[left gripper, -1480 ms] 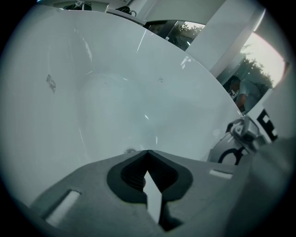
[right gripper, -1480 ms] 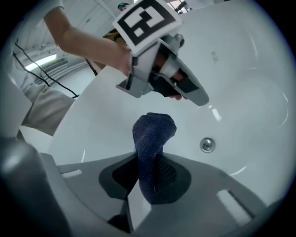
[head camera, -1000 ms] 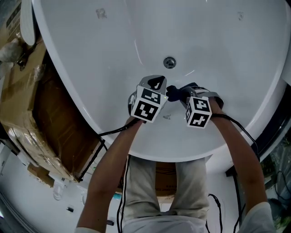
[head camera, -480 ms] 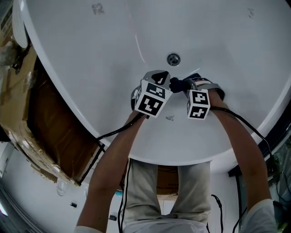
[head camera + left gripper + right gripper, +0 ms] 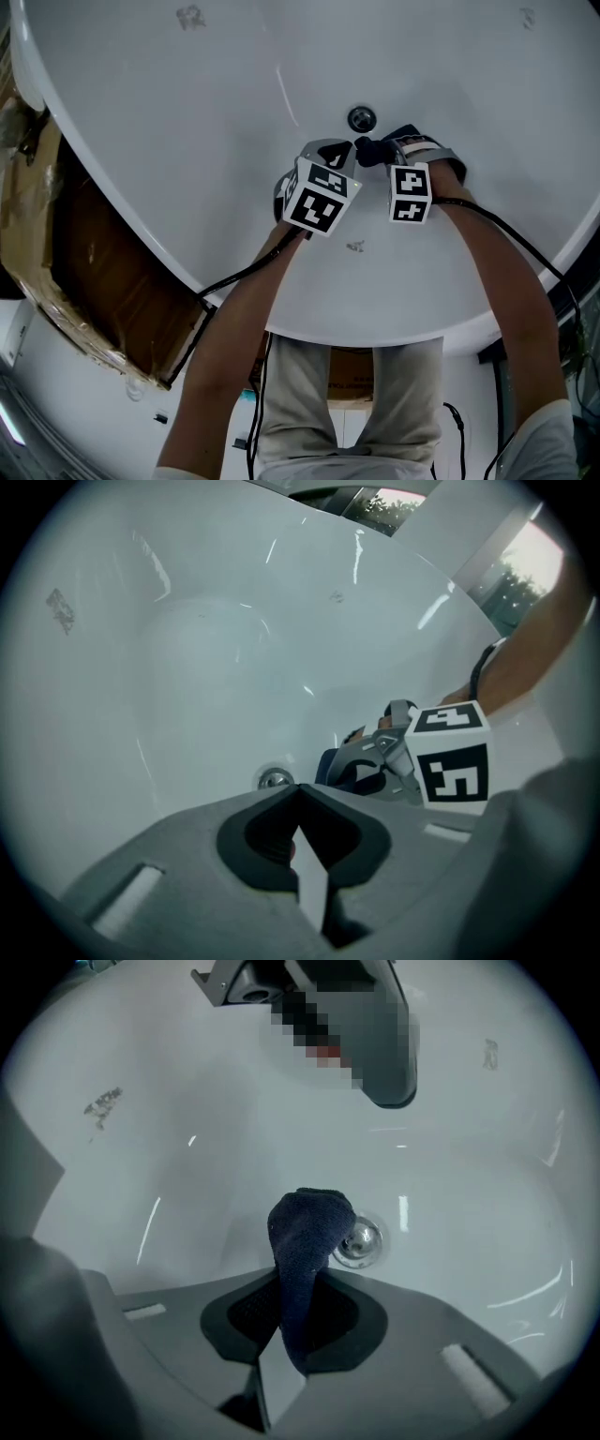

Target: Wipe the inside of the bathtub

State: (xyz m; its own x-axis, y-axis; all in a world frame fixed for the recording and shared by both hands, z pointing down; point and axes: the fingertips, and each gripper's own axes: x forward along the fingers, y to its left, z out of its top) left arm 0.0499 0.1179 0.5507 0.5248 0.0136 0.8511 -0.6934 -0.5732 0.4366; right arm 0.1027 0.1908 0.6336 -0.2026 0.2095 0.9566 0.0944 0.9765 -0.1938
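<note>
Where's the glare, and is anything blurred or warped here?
Head view: thin glare streak on the bathtub, left of the drain. Right gripper view: fisheye curving, dark corners, mosaic patch on top, dark cloth sharp. Left gripper view: blown-out window upper right.

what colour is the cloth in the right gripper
Dark navy blue. The cloth shows best in the right gripper view.

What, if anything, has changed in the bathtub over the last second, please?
Both grippers slid forward along the bathtub floor toward the drain. The right gripper brought the dark blue cloth close to the drain, and the left gripper kept pace beside it. Nothing was taken hold of or let go: the right tongs stay shut on the cloth, and the left tongs stay shut and empty.
</note>
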